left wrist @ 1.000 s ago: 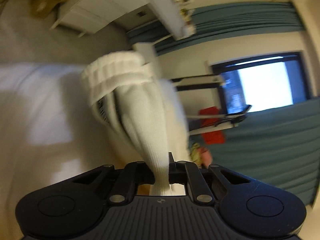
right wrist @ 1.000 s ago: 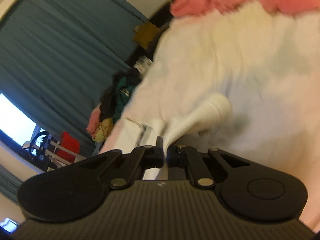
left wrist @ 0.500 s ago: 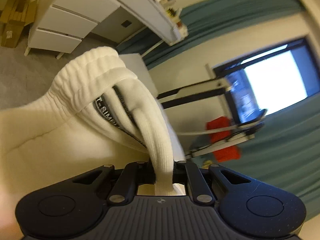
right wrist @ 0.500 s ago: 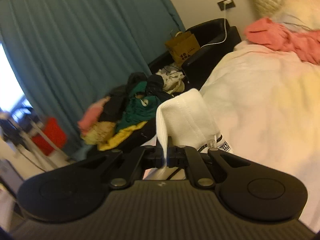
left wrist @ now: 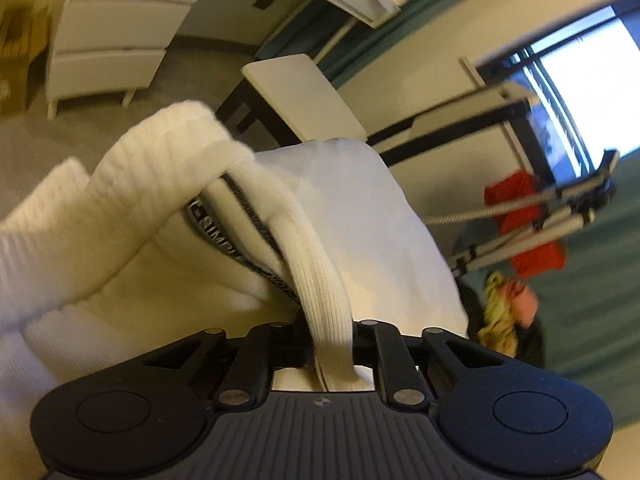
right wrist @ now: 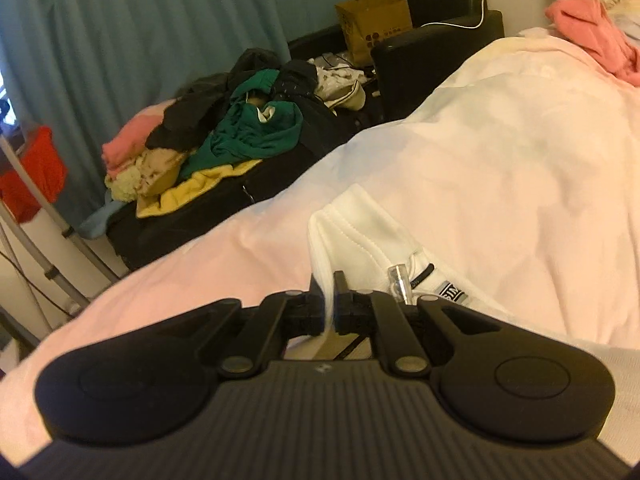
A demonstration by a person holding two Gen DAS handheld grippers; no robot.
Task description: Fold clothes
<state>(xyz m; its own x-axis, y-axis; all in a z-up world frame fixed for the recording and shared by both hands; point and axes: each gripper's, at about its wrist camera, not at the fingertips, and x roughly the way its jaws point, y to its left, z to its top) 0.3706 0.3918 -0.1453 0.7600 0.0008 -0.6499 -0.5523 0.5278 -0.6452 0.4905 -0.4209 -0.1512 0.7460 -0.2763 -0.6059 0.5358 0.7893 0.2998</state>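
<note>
The garment (right wrist: 360, 236) lies on the near part of the bed (right wrist: 500, 152), just ahead of the right tongs (right wrist: 329, 312). A clothes pile (right wrist: 240, 136) sits on the sofa (right wrist: 424, 52) beyond the bed's left edge. A loose garment (right wrist: 588, 32) lies at the bed's far right.
</note>
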